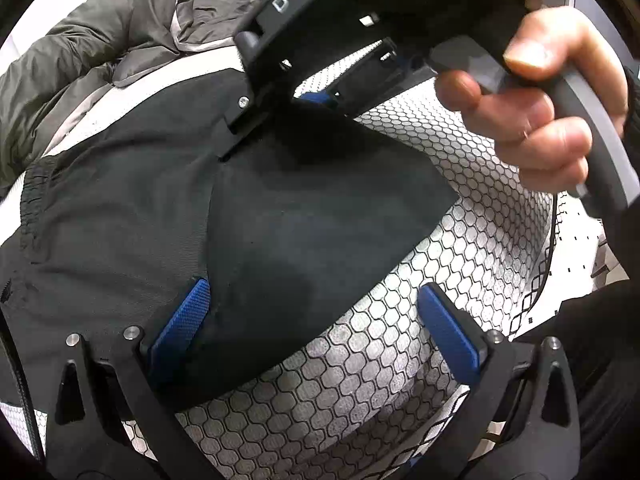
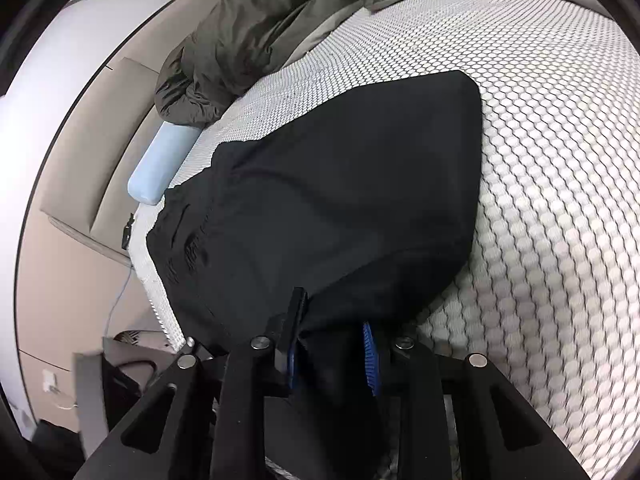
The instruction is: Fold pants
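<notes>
Black pants lie folded on a white bed cover with a honeycomb pattern. My left gripper hovers wide open over the near edge of the pants. Its left blue pad rests by the cloth and its right pad is over bare cover, with nothing gripped. My right gripper reaches in from the top, held by a hand, at the far edge of the pants. In the right wrist view the pants spread ahead, and my right gripper is shut on a bunch of their near edge between its blue pads.
An olive-grey padded quilt is heaped at the far side of the bed. A light blue block lies at the bed's left edge beside a beige padded wall. The quilt also shows at the upper left in the left wrist view.
</notes>
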Available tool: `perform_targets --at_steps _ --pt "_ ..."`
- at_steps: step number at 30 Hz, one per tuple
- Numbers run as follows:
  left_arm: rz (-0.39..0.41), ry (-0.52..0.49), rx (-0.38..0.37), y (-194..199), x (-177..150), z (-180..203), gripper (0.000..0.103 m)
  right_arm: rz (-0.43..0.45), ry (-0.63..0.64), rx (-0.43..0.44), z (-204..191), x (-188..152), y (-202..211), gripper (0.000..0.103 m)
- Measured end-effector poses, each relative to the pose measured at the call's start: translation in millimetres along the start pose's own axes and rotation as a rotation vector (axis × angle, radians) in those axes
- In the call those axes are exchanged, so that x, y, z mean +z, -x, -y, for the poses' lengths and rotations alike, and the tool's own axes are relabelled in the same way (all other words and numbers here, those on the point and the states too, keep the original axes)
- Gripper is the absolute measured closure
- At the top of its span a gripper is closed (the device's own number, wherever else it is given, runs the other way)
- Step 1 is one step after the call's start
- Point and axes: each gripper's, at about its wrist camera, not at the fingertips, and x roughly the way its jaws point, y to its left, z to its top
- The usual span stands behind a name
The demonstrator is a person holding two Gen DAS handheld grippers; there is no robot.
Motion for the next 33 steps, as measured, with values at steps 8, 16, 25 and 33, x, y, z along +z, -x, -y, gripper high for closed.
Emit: perform_targets --at_steps 8,16,25,33 --pt "0.097 0.108 -0.208 49.0 -6.5 -29.6 0.002 0.076 -0.078 0.004 16.5 -72.4 36.7 0.067" --pt "0.144 0.203 -0.148 81.2 1.7 -68.4 0.002 0.126 -0.128 0.058 4.1 -124.2 47.8 0.092" --pt "0.111 0.202 -0.054 52.7 18.8 -57.5 0.002 0.09 -0.01 -0.047 -30.2 -163.7 56.9 0.088" --pt "0.028 0.051 0.064 -1.1 16.4 -18.0 0.001 0.212 -0.033 -0.052 -14.3 -120.2 89.7 0.054"
